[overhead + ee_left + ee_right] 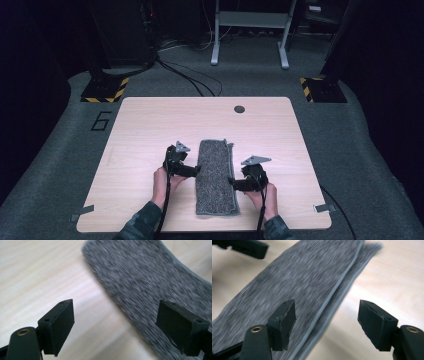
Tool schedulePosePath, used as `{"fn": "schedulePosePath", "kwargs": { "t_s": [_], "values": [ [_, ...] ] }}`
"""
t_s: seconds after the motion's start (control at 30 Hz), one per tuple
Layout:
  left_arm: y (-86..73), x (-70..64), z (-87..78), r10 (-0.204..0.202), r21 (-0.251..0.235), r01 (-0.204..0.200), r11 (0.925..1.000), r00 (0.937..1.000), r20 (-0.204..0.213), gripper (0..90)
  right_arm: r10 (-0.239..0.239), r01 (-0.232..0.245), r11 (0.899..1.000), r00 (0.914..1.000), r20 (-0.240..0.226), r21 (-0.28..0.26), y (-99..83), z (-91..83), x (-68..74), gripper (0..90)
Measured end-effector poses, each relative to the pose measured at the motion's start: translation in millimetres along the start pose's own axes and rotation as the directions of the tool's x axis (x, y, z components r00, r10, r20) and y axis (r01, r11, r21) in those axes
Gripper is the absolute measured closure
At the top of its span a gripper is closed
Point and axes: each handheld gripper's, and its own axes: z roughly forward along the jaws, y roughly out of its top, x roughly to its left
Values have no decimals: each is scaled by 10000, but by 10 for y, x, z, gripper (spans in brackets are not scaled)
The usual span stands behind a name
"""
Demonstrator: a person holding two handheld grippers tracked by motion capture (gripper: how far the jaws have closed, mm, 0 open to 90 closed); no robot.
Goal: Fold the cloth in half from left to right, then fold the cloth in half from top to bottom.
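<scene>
I see the table (150,125), pale wood, with the towel (216,175) lying on it as a long grey folded strip that runs away from me between my two grippers. In the high view the left gripper (192,171) sits just beside the strip's left edge and the right gripper (234,182) just beside its right edge, the right one a little nearer to me. Looking along the left gripper (115,322), I find its jaws spread wide and holding nothing — one jaw is over bare wood, the other over the towel (150,277), whose edge crosses the gap between them; whether that jaw touches the cloth I cannot tell. Looking along the right gripper (327,322), the jaws are likewise wide apart and hold nothing: one is over the towel (294,280), the other over bare wood, and the folded edge, two layers thick, passes between them, closer to the jaw over the cloth. Past that jaw, at the far top corner, a tip of the left gripper shows beyond the cloth. Both close views are blurred.
</scene>
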Motion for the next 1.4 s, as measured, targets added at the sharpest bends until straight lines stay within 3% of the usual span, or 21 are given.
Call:
{"fn": "schedulePosePath", "kwargs": {
  "t_s": [0.2,0.37,0.6,0.73,0.87,1.0,1.07,1.3,1.4],
  "values": [
    [177,131,83,-70,77,71,9999,9999,-118,149,360,-361,9993,9992,194,21,304,196,-193,313],
    [268,214,197,-449,-11,449,9990,9989,-119,151,490,-495,9987,9978,447,106,489,360,-278,320],
    [352,278,315,-513,189,516,9985,9986,-153,153,758,-780,9967,9934,856,227,629,559,-407,341],
    [405,346,406,-784,258,788,9966,9968,-147,161,1170,-1191,9926,9904,742,241,699,655,-471,367],
    [452,378,497,-808,377,816,9960,9965,-205,170,1495,-1527,9877,9855,804,349,764,760,-527,391],
    [478,384,587,-755,554,772,9955,9966,-320,178,1280,-1365,9891,9826,1346,559,779,855,-562,434],
    [490,389,623,-713,650,733,9952,9969,-322,182,1428,-1546,9856,9779,1527,687,781,894,-586,444],
    [496,385,690,-683,698,706,9951,9970,-351,246,1338,-1467,9857,9804,1444,828,779,971,-621,489],
    [489,373,713,-699,637,719,9954,9970,-338,318,895,-1022,9920,9835,1572,744,773,987,-598,545]
  ]
}}
